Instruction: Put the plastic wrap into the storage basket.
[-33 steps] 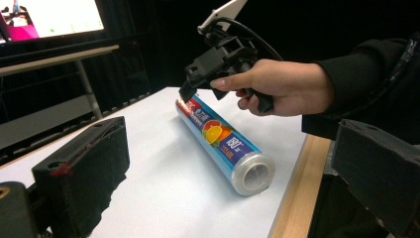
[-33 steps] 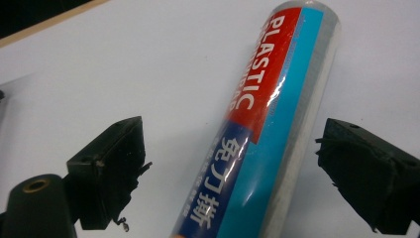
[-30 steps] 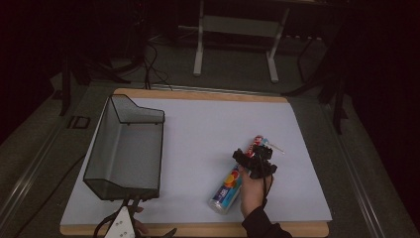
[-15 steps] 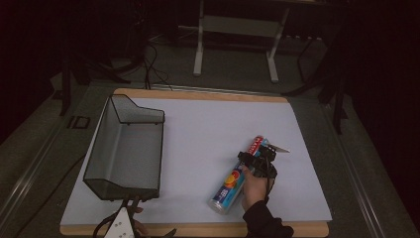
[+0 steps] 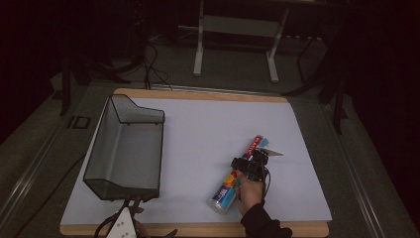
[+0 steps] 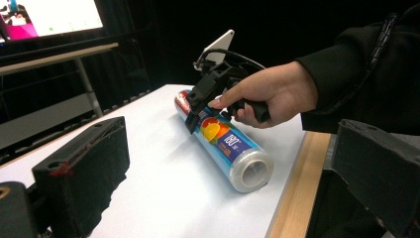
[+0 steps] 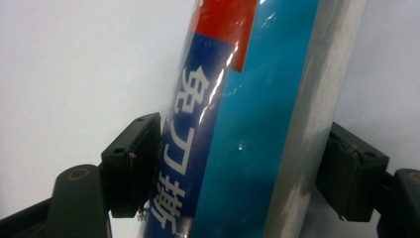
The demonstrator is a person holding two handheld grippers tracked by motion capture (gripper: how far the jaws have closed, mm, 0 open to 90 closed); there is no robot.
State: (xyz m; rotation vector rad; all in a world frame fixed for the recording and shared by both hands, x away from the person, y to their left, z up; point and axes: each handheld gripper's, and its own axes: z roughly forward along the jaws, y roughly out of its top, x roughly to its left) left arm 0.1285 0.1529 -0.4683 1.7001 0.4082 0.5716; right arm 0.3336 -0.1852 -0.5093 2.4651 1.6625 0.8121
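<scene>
A roll of cling film (image 5: 224, 192) with a colourful label lies on the white table, pointing away and to the right. My right gripper (image 5: 253, 163) sits over its middle, and a hand holds it from the near side. In the right gripper view both pads (image 7: 133, 163) press the sides of the roll (image 7: 237, 99), which lies flat on the sheet. The left gripper view shows the roll (image 6: 233, 148) and the right gripper (image 6: 195, 111) on it from the side. My left gripper (image 5: 124, 225) rests at the table's near edge, its jaws wide apart around nothing (image 6: 228, 131).
A black wire-mesh basket (image 5: 138, 108) stands on the left part of the table with nothing in it. The white sheet (image 5: 208, 124) covers a wooden board whose edge (image 6: 297, 178) runs near the roll's end. Metal stand legs (image 5: 198, 54) are beyond the table.
The right hand has shifted slightly toward the person and settled lower over the roll. The roll, the basket and the left gripper stay where they were.
</scene>
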